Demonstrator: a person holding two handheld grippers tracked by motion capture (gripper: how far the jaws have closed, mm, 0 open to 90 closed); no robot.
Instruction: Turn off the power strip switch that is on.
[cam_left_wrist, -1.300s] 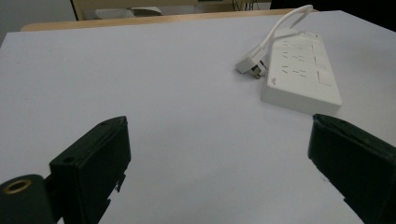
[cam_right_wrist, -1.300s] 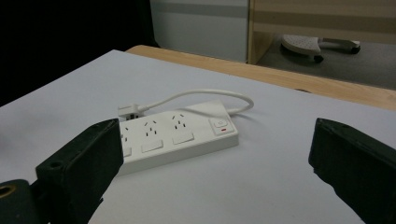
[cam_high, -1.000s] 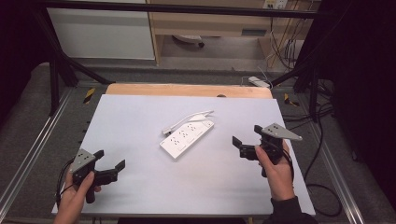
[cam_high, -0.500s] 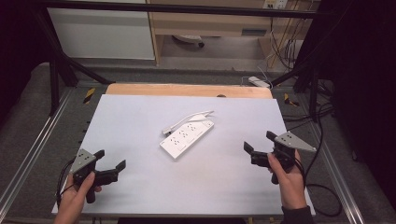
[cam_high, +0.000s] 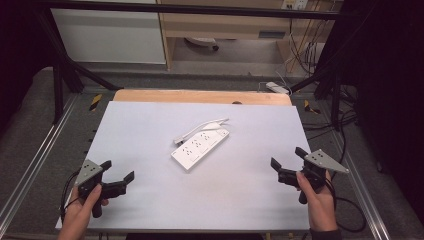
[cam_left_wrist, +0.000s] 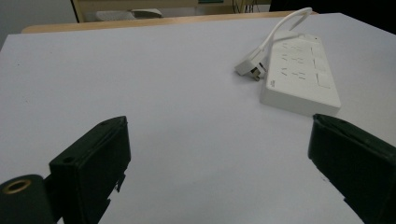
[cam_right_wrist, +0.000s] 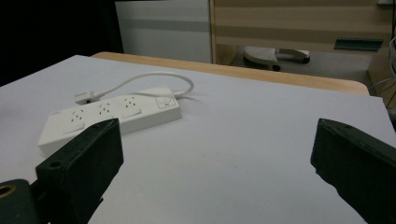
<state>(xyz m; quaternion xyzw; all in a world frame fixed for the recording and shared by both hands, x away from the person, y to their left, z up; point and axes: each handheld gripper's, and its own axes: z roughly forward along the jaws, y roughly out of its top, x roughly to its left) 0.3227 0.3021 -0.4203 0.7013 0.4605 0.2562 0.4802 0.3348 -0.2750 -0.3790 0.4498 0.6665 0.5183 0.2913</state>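
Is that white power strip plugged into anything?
No. The power strip lies flat on the table, and its plug rests loose beside it at the end of its short looped cord.

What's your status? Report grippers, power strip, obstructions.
Left gripper open, holding nothing, near table corner. Right gripper open, holding nothing, near right edge. Power strip flat mid-table, its plug lying alongside, untouched. Nothing between grippers and strip.

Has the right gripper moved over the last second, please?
Yes. The right gripper has drawn back toward the person and rightward, away from the power strip, nearing the table edge.
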